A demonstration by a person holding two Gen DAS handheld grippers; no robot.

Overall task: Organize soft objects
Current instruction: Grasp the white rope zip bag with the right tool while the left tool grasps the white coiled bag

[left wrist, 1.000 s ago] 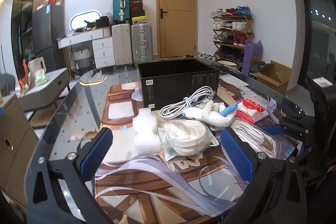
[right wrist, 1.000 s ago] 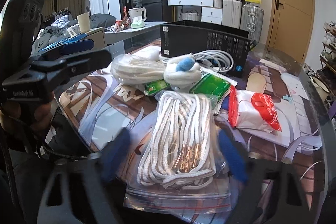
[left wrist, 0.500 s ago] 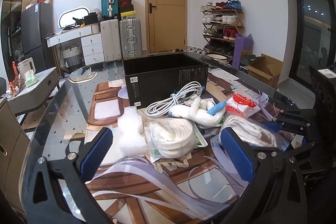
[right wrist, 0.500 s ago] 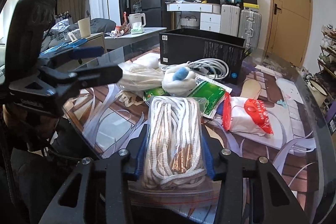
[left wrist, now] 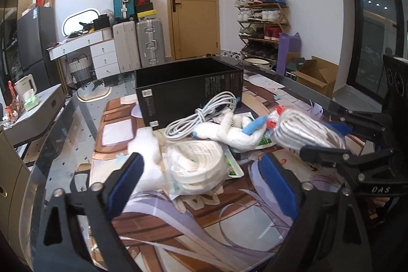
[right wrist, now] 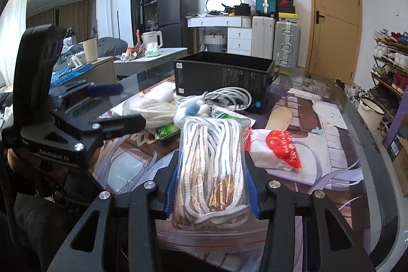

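Blue-padded right gripper (right wrist: 211, 185) clamps a clear zip bag of white cord (right wrist: 213, 165) above the glass table (right wrist: 362, 144); left gripper (left wrist: 204, 185), jaws closing on nothing, faces a bagged white rope coil (left wrist: 196, 165).

Readable lettering is sparse. On the side of the left gripper (right wrist: 112, 106), seen from the right wrist camera, a white imprint reads roughly "GenRobot.AI". On the right gripper (left wrist: 329, 142), seen from the left wrist camera, only the letters "DAS" can be made out. The black box (right wrist: 221, 78) carries white printed blocks and small stickers, too fine to read. The red-and-white bag (right wrist: 280, 147) bears white characters, not legible. A shoebox (right wrist: 285, 1) on the stack by the suitcases shows a red swoosh logo.
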